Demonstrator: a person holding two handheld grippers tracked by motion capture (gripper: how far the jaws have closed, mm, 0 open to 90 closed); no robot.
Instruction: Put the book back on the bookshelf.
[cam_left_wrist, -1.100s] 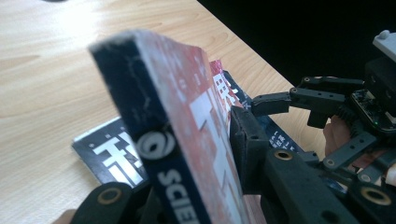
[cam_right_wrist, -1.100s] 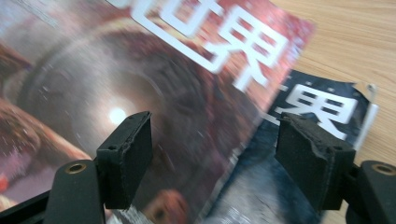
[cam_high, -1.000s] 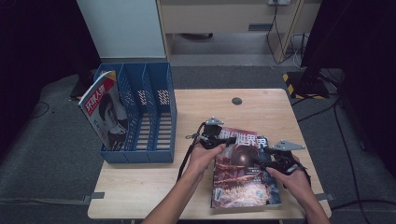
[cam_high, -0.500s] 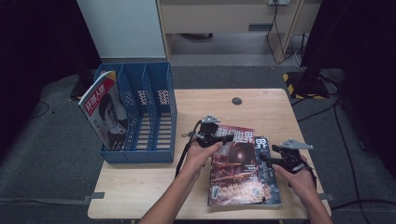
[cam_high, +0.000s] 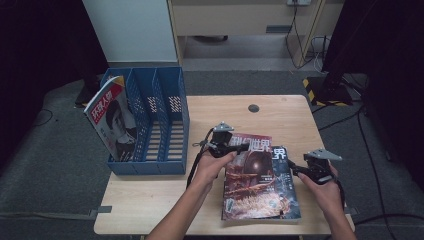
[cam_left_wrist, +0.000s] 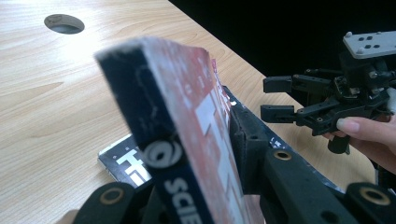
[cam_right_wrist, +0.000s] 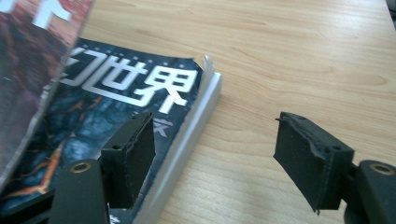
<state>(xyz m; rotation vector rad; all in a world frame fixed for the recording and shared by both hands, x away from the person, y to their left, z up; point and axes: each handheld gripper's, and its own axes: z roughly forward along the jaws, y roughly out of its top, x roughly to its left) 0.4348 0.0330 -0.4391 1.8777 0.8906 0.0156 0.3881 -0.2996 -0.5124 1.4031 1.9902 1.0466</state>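
Main worry here: the left gripper (cam_high: 235, 149) is clamped shut on just the top edge of the red magazine (cam_high: 252, 185), which sits to the right of the blue file rack (cam_high: 170, 100), at the near side of the table (cam_high: 150, 200). The far end is tipped up off the dark magazine (cam_high: 282, 155) underneath. A floppy cover pinched at one edge can sag, fan open or slide out of the pads, I'd guess. If it droops on the way over to the rack, it could catch a divider instead of dropping into a slot. The right gripper (cam_high: 295, 169) is further right of the rack, jaws apart and holding nothing, one pad over the dark magazine's right edge. Close it carelessly and it might crumple that curled corner or shove the magazine toward the table edge. Counts: two grippers, three magazines (two stacked here, plus one more magazine (cam_high: 112, 120) leaning in the rack's left slot), one rack with three slots as far as I can tell, and one cable hole (cam_high: 253, 108) out beyond, right of the rack's far end.
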